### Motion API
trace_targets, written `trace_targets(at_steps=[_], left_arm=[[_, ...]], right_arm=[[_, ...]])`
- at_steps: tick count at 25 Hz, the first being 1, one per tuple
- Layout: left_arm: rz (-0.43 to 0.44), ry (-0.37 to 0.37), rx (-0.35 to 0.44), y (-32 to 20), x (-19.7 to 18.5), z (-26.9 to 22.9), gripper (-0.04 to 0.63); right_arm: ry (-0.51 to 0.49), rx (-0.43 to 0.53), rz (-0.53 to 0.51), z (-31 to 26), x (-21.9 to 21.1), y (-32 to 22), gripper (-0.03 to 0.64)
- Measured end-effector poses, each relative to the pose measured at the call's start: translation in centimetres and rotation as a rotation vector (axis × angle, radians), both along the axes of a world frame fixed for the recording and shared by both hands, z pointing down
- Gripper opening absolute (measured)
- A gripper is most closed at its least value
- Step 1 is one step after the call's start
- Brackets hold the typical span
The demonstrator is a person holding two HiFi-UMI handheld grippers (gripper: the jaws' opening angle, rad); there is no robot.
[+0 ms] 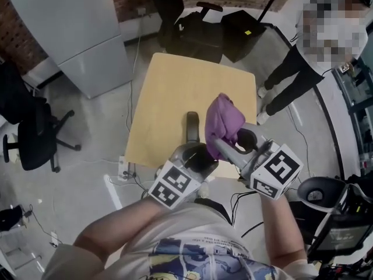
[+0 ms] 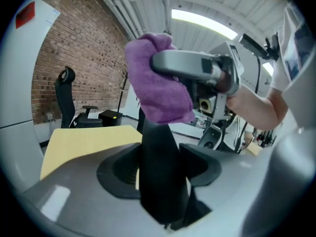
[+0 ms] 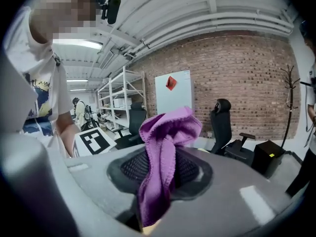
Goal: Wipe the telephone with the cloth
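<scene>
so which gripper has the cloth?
The right gripper: the purple cloth is pinched between its jaws. The left gripper is clamped on the black telephone handset instead.

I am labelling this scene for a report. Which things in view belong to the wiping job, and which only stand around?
Belong to the job: telephone, held in the left gripper; purple cloth, held in the right gripper.

Just around: table, office chair, grey cabinet, standing person.
</scene>
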State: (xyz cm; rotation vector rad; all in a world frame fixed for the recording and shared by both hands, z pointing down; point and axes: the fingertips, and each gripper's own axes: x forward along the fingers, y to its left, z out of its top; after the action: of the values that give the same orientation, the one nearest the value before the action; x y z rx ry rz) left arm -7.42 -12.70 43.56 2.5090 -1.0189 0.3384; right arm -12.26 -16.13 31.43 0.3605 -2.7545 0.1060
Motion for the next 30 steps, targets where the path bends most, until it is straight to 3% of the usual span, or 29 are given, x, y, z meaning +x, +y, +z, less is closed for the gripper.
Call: trace_targets(at_steps=[6,23,26,30], left_arm=[[0.018,-0.008,0.011,-0.2,0.0,-0.1,0.247],[0.017,-0.011,0.000,-0.3,-0.2,0.0,0.249],[0.004,0.008,-0.004,-0.7,0.1,-0.1,0.248],[-0.021,0.026,-0.027,-1.4,0.6,-0.2,0.248]], right_arm=[[0.021,-0.049,-0.075,2.4,-2.0,3.4,0.106],[0.023,0.005,0.222,1.5,8.0,-4.2,0.106],[-0.001,0.013,0.213,0.8,8.4,-3.9,0.106],[-0.023,0.006,0.118,0.4,7.2,-1.5,0.106]])
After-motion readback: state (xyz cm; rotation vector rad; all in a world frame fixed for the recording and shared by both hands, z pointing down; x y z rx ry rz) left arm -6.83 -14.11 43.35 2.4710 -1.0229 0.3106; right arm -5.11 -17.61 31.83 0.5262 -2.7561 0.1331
